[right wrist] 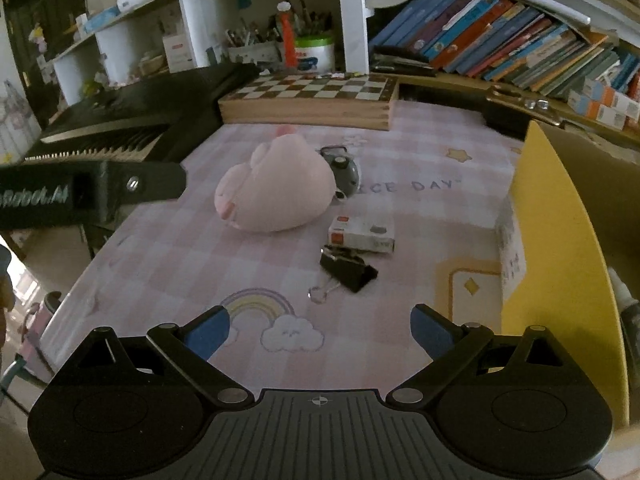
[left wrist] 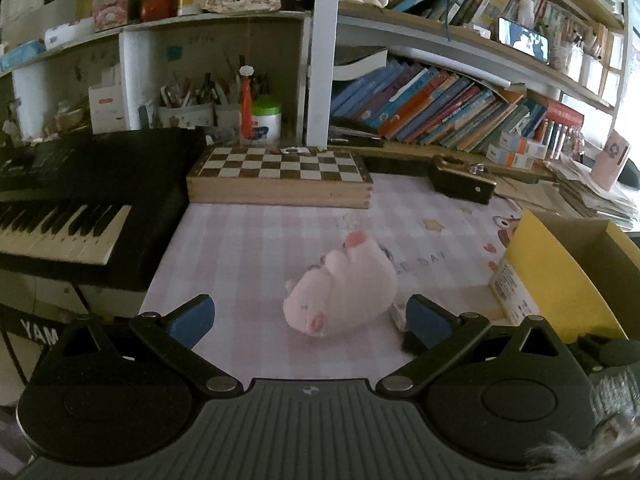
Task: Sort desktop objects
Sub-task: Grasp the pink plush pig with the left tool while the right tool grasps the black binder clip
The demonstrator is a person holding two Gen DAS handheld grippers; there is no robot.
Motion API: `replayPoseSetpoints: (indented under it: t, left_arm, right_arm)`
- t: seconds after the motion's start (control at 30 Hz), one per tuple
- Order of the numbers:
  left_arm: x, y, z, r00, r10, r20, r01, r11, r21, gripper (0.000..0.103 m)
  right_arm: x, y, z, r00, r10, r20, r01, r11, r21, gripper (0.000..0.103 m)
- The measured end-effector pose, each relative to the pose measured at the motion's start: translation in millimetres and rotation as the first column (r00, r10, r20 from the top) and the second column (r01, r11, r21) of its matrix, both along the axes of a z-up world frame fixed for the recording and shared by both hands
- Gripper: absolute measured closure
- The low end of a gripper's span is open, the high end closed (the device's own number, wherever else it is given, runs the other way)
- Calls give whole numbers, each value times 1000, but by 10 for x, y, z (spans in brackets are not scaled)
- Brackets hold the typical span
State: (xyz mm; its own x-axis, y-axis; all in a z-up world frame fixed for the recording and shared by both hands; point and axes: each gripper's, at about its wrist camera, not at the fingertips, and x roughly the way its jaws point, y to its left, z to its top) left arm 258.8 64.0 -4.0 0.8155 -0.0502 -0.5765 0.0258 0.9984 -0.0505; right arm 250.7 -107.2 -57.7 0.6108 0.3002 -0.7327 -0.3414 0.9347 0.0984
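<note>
in the left wrist view the left gripper point(left wrist: 308, 322) sits low in the frame with its blue-padded fingers point(left wrist: 192, 320) spread wide and holding nothing; the pink plush toy point(left wrist: 340, 292) lies on its side at the centre of the frame, just beyond and between the fingertips, on the pink checked desk mat point(left wrist: 240, 248). at the right edge stands an open yellow cardboard box point(left wrist: 560, 280), at the left a black keyboard piano point(left wrist: 80, 200), and across the upper middle a folded wooden chessboard point(left wrist: 280, 176) in front of the shelves of books point(left wrist: 440, 108). in the right wrist view the right gripper point(right wrist: 320, 330) is likewise released, fingers apart and empty, low in the frame above a rainbow printed on the mat. the plush toy point(right wrist: 276, 188) lies left of centre, with a small grey alarm clock point(right wrist: 344, 168) touching or just behind its right side. lower and to the right of the toy is a small white box point(right wrist: 362, 234), and just below that a black binder clip point(right wrist: 348, 270), its wire handle pointing toward the lower left. the yellow box point(right wrist: 560, 240) fills the right side, and part of the left gripper's black body point(right wrist: 92, 196) enters from the left edge.
</note>
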Motion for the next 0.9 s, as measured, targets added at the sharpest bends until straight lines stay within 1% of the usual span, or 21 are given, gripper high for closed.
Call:
replayPoseSetpoints:
  t: [0.17, 0.33, 0.53, 0.6, 0.63, 0.7, 0.73, 0.77, 0.8, 0.9]
  left_arm:
    - [259, -62, -85, 999, -13, -30, 13, 1000, 15, 0]
    - [521, -161, -176, 997, -56, -55, 58, 998, 26, 0]
    - [862, -276, -365, 989, -104, -107, 110, 993, 48, 0]
    - [958, -308, -426, 987, -101, -122, 109, 992, 69, 3]
    - [994, -315, -451, 988, -93, -125, 103, 992, 77, 3]
    - [1052, -307, -477, 986, -105, -128, 112, 992, 52, 4]
    - [1072, -312, -483, 985, -111, -129, 117, 992, 43, 7]
    - [1084, -316, -489, 984, -122, -129, 128, 991, 35, 9]
    - [1097, -321, -497, 982, -136, -131, 141, 990, 25, 15]
    - [1125, -345, -539, 975, -173, -141, 175, 985, 4, 20]
  right_arm:
    - [149, 10, -47, 1000, 12, -13, -12, 1000, -6, 5]
    - [303, 21, -103, 1000, 17, -3, -17, 1000, -24, 5]
    - [465, 31, -202, 1000, 2, -4, -2, 999, -40, 14]
    - [512, 44, -235, 1000, -1, -7, 1, 999, -40, 17]
    - [534, 50, -256, 1000, -1, -13, 1, 999, -40, 20]
    - [574, 53, -299, 1000, -1, -25, 0, 999, -37, 28]
    - [590, 57, -313, 1000, -1, -31, -1, 999, -34, 34]
    - [603, 55, -325, 999, 1, -35, -2, 1000, -29, 36]
    - [610, 54, -333, 999, 2, -35, -3, 1000, -25, 37]
    - [633, 44, -356, 999, 0, -43, -1, 1000, -18, 39]
